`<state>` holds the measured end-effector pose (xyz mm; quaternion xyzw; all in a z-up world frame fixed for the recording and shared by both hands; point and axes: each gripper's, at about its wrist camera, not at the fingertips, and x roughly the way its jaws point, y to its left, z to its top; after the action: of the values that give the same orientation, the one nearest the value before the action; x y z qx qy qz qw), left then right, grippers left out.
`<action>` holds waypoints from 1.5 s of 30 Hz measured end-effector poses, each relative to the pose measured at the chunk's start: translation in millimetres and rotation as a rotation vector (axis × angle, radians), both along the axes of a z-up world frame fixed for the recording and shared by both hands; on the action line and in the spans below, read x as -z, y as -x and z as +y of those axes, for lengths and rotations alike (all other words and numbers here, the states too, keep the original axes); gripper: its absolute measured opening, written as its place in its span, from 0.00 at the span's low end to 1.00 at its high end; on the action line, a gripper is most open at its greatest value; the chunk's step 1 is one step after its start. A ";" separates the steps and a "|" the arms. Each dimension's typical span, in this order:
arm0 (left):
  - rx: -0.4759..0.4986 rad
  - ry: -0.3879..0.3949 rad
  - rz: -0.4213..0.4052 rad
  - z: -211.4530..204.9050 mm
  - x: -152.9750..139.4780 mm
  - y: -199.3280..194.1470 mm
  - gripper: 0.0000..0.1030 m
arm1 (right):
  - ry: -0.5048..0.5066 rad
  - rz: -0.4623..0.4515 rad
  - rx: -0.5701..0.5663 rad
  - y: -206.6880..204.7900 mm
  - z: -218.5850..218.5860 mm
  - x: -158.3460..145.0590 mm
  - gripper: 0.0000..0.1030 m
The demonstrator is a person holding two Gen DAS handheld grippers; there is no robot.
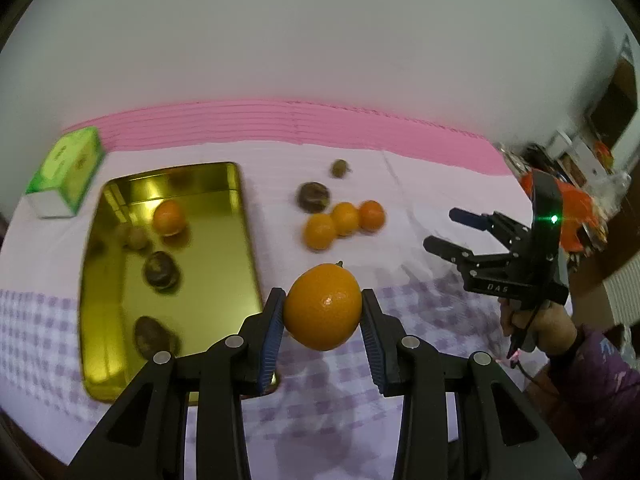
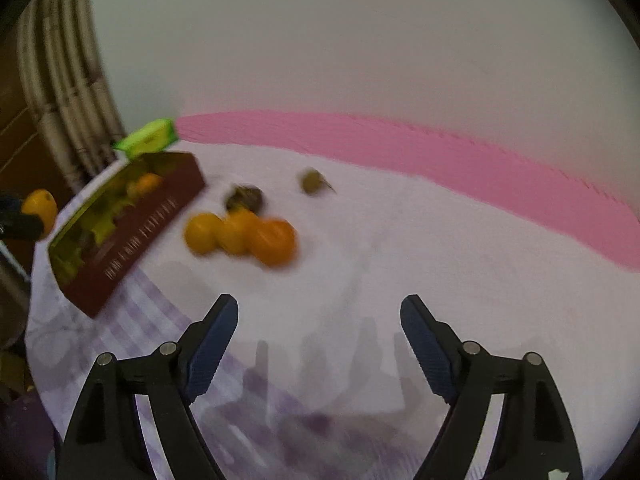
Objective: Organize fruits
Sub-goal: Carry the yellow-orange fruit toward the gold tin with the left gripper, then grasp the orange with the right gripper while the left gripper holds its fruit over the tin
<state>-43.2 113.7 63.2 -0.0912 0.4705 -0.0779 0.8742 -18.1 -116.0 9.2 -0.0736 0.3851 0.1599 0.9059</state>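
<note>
- Left wrist view: fingers of the left gripper [image 1: 323, 312] are clamped on an orange [image 1: 323, 307], held in the air above the checked cloth [image 1: 420, 300] on the worktop, just right of the gold tray [image 1: 224, 280].
- The tray holds one small orange [image 1: 169, 217] and several dark fruits – one [image 1: 161, 271] near the middle.
- Three oranges [image 1: 344, 220] lie touching in a row on the cloth, a dark fruit [image 1: 314, 197] just behind them.
- A green box [image 1: 66, 170] sits beyond the tray.
- Right wrist view: the right gripper [image 2: 318, 348] hangs over bare cloth – its fingers stand wide apart, with nothing between them.
- The three oranges [image 2: 240, 232] lie ahead, blurred, with the tray's dark red side [image 2: 136, 240] to their left.
</note>
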 end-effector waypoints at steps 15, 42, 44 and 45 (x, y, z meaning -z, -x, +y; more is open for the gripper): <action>-0.079 0.052 -0.025 39.3 3.1 7.6 0.37 | 0.252 0.051 -0.416 -56.5 89.0 5.7 0.55; -0.214 0.046 -0.009 82.1 24.2 23.0 0.37 | 0.057 0.072 -0.041 -13.7 24.8 33.1 0.33; -0.218 0.013 -0.028 83.3 26.5 24.9 0.37 | 0.049 0.082 0.010 -11.9 15.5 36.9 0.33; -0.221 0.002 -0.025 83.9 28.3 25.7 0.37 | 0.050 0.081 0.025 -10.5 12.9 37.2 0.33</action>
<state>-68.9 197.7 34.9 -0.1423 0.4467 0.0174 0.8831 -7.6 -103.1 -28.1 -0.0846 0.4262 0.1416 0.8894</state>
